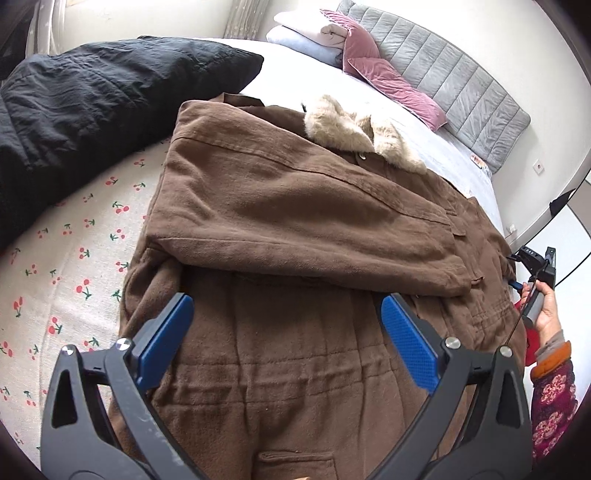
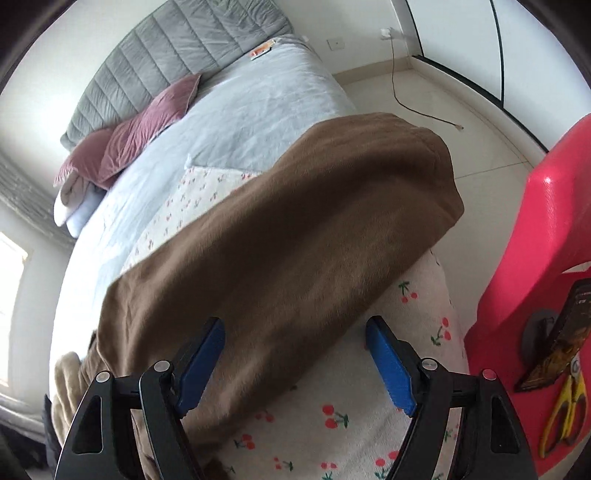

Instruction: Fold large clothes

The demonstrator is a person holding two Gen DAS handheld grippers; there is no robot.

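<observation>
A large brown coat (image 1: pixel 280 229) with a beige fur collar (image 1: pixel 354 129) lies on the cherry-print bed cover (image 1: pixel 66 266). One sleeve (image 1: pixel 295 206) is folded across its front. My left gripper (image 1: pixel 288 325) is open and empty, held just above the coat's waist. The right gripper shows at the coat's right edge in the left wrist view (image 1: pixel 535 269), in a hand. In the right wrist view the other brown sleeve (image 2: pixel 295 236) lies stretched along the bed's edge. My right gripper (image 2: pixel 295 358) is open around the sleeve's near part, its jaws wide apart, gripping nothing.
A black garment (image 1: pixel 92 103) is heaped at the bed's left. Pink pillows (image 1: pixel 384 77) and folded pale blankets (image 1: pixel 303 33) lie by the grey headboard (image 1: pixel 461 85). A red plastic object (image 2: pixel 546 258) with yellow scissors (image 2: pixel 565 410) stands right of the bed. A cable (image 2: pixel 406 96) lies on the floor.
</observation>
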